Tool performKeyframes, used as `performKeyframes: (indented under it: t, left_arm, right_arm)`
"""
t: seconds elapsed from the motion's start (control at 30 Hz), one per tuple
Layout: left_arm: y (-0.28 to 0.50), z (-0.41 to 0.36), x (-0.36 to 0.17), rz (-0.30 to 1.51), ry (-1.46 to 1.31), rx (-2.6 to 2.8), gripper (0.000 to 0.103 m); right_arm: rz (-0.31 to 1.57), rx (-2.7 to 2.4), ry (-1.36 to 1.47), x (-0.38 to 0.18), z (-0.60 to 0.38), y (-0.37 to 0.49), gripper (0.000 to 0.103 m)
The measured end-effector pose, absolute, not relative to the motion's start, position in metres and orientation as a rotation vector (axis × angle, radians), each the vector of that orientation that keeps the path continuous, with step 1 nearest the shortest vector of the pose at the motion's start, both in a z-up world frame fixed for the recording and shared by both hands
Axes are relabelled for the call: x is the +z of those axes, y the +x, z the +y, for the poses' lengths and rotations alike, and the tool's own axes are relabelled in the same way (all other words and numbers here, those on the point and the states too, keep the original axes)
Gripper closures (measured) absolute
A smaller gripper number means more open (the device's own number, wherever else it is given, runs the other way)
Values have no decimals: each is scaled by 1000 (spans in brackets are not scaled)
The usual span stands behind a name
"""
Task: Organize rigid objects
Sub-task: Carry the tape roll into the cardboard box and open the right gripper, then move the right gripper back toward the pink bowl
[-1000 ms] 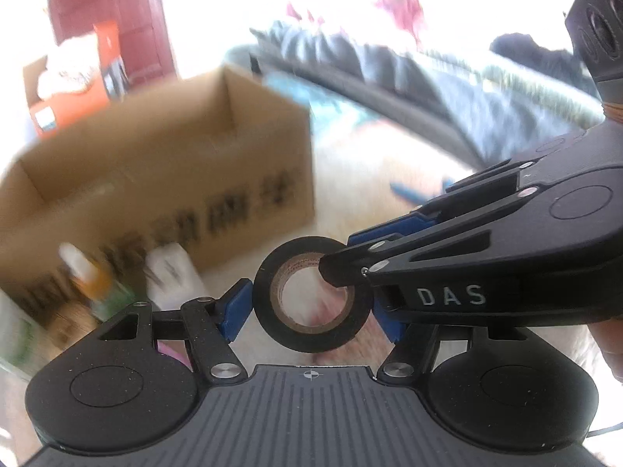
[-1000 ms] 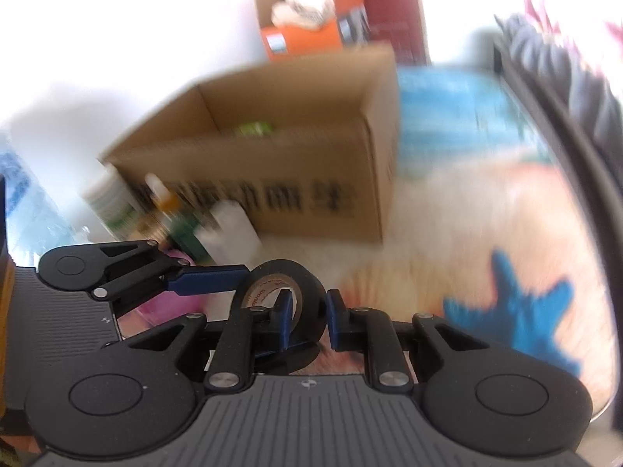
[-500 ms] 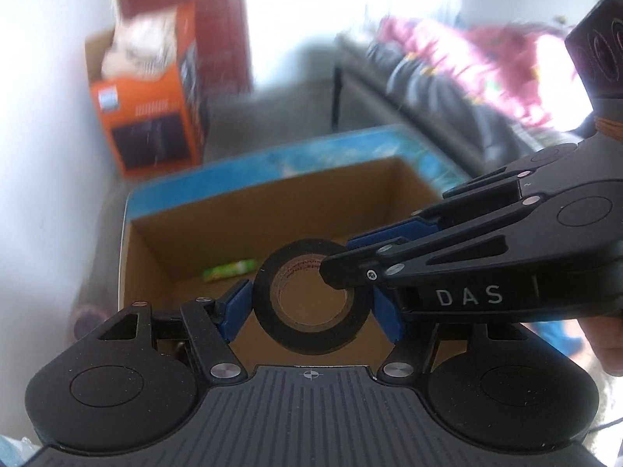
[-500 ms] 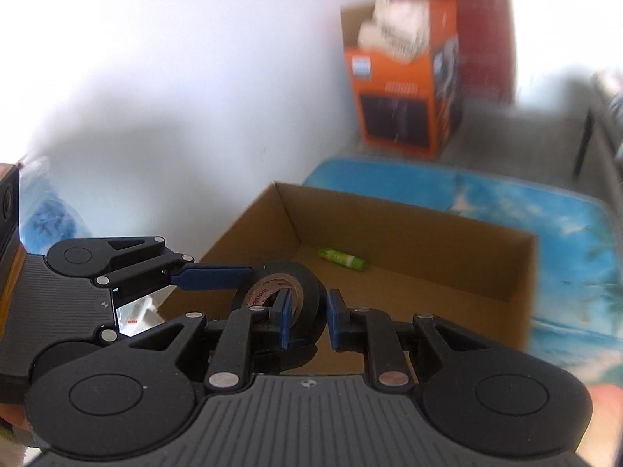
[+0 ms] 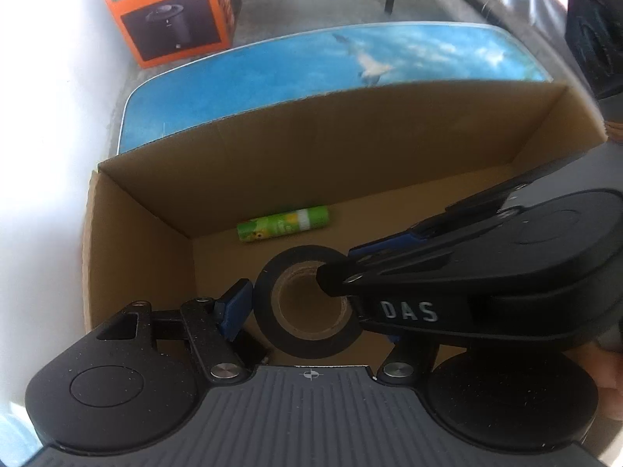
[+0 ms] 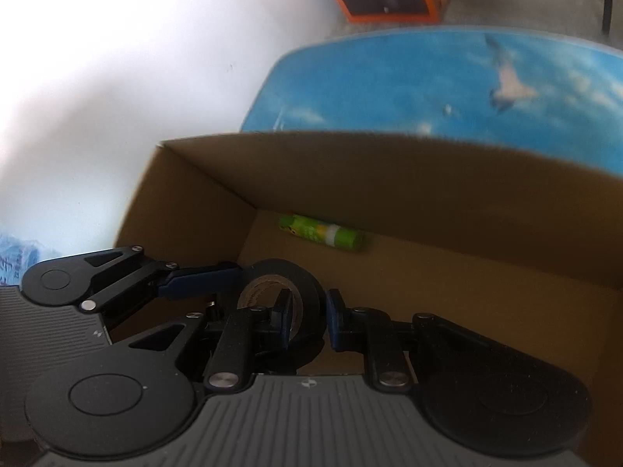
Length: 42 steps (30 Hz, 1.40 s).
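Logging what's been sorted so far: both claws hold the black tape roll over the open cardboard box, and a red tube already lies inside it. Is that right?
Not quite: the tube inside the cardboard box is green, not red, as the left wrist view shows. The rest holds: the left claw and right claw both hold the black tape roll over the box.

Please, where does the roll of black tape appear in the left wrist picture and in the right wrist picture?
Left wrist view: the black roll of tape with a brown cardboard core is low in the centre, its hole facing the camera.
Right wrist view: the roll is low, left of centre, seen nearly edge-on.
Shared landmark: the small green tube lying on the floor of the open brown cardboard box, behind the roll in both.
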<state>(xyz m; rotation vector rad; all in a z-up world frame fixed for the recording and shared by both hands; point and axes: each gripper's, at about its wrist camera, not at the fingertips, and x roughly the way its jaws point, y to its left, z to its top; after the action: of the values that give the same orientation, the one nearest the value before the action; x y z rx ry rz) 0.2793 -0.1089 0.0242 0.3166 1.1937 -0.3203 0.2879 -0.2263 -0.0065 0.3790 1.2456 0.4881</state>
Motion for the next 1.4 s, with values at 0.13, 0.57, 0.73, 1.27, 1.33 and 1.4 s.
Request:
performKeyframes:
  t: [0.13,0.57,0.73,1.27,1.33,1.4]
  left_arm:
    - [282,-107,23,1186,328,-326,34]
    - [205,-104,115,909,292,-470,26]
    - [134,-83,139,783,223,-537,25]
    - [33,-58,34,900,75,-494,17]
    - [28,-63,24,886,141,-476,17]
    - [26,-68,15,893,204,-479,16]
  right_arm:
    - [1269,475,419,-19,-227,292,81]
    - [957,535,409,87,-262,198,77]
    - [808,544,397,120,-289,113,77]
    - [877,385,471,19,-270,-15,35]
    - [896,376,449,13,-261,-13,35]
    - [910,378,419,9,-252,-9,36]
